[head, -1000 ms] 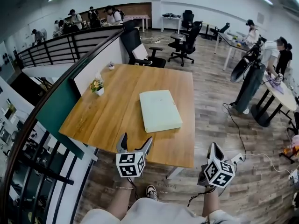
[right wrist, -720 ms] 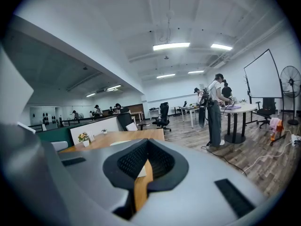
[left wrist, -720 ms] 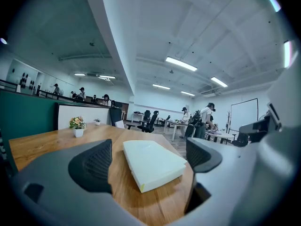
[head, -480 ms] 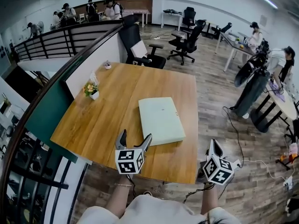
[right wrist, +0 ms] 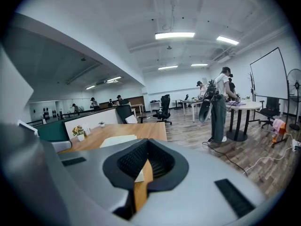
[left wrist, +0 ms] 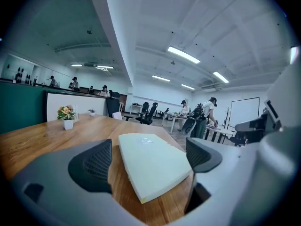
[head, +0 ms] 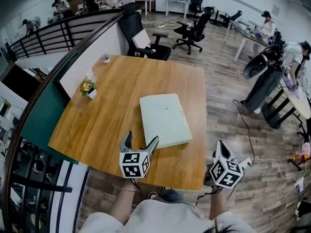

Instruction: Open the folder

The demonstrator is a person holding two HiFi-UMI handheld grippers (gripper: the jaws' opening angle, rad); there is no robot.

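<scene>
The folder (head: 164, 119) lies shut on the counter (head: 107, 125), contents hidden. The left tool (head: 141, 140) gapes wide near its corner; the right tool (head: 219, 145) is pinched together, empty. A small pot (head: 91, 94) holds, apparently, flowers.

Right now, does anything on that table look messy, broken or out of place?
Nothing stands out. The folder lies flat and shut on the table, the flower pot stands upright near its far left edge, and nothing is spilled.
</scene>
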